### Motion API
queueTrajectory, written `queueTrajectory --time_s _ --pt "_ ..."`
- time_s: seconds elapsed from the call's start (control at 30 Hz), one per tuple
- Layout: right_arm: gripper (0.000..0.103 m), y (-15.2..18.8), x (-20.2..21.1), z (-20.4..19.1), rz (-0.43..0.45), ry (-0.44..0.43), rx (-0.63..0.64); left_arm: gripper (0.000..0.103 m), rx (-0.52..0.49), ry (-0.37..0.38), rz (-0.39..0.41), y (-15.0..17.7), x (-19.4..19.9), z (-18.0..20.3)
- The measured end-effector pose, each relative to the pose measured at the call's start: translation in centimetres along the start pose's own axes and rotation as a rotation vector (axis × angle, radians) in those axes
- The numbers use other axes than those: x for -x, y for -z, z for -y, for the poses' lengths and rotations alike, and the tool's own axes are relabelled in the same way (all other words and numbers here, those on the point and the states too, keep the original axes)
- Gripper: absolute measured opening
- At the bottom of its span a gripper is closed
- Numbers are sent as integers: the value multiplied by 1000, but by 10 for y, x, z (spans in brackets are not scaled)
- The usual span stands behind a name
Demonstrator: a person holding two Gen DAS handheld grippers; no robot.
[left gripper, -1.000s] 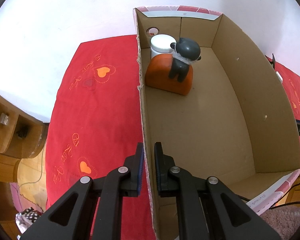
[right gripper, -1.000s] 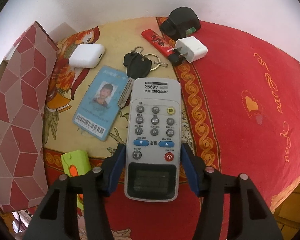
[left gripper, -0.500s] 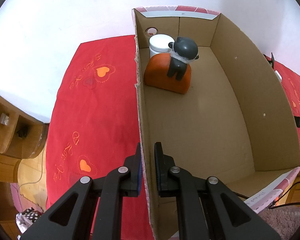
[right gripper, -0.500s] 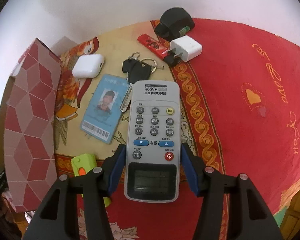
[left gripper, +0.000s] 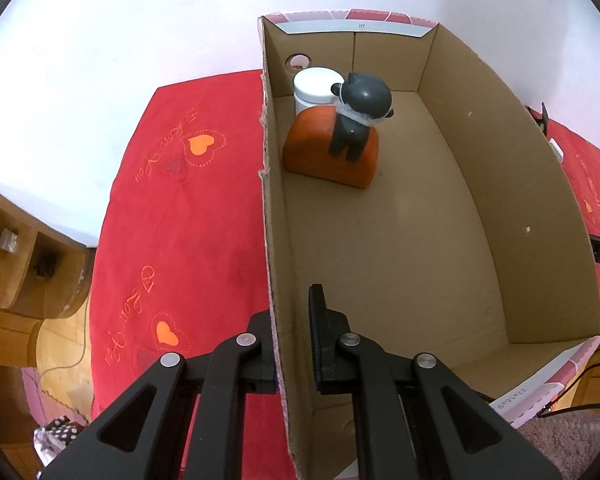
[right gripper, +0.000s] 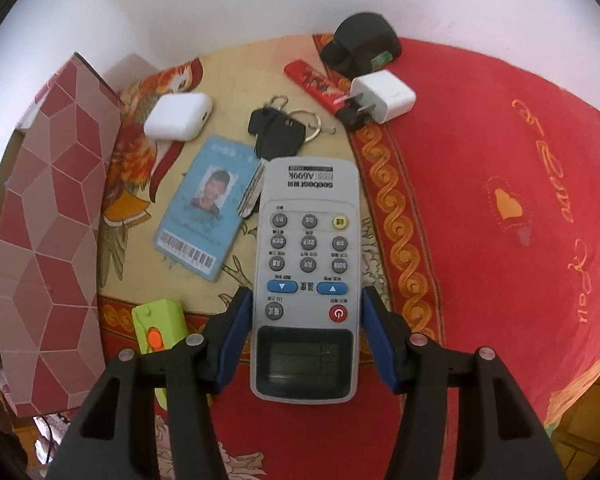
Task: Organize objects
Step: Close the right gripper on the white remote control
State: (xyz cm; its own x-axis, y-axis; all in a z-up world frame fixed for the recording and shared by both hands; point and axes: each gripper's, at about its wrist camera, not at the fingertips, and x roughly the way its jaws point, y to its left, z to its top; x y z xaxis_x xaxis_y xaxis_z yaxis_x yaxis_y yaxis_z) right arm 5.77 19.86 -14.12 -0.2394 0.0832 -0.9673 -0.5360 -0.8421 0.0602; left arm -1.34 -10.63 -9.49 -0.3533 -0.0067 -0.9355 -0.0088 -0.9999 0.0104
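Remote control (right gripper: 305,280) sits clamped in the right gripper (right gripper: 305,312), long axis toward 12 o'clock. Cardboard box (left gripper: 420,240) lies at its 9 o'clock; left gripper (left gripper: 294,344) pinches the box wall.

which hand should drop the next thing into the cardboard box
Right. The right gripper is clamped on the grey remote control, lifted above the table and ready to carry over. The left gripper straddles the open brown cardboard box's side wall, apparently steadying it, and holds nothing to place.

grey remote (right gripper: 306,264), red heart-patterned cloth (left gripper: 180,216), brown box (left gripper: 512,184)
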Motion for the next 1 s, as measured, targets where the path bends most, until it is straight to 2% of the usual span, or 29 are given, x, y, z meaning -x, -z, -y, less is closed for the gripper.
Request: queueTrajectory --time_s 0.2,0.47,0.83,0.93,0.97,1.0 --pt "56 -13 -4 -8 4 56 21 11 -1 -1 -2 -3 -2 1" --pt "55 -18 -3 -6 21 43 7 11 3 -1 -4 -2 -2 0" --pt "54 -14 22 1 75 -26 -36 11 5 -1 -1 0 -1 -3" --pt "54 -12 34 5 90 -84 -49 11 1 0 0 1 0 -4" --pt "54 -7 42 22 94 -111 -58 11 0 0 0 2 0 -3" --pt "54 -12 44 15 98 -123 -62 11 -1 0 0 3 1 -3"
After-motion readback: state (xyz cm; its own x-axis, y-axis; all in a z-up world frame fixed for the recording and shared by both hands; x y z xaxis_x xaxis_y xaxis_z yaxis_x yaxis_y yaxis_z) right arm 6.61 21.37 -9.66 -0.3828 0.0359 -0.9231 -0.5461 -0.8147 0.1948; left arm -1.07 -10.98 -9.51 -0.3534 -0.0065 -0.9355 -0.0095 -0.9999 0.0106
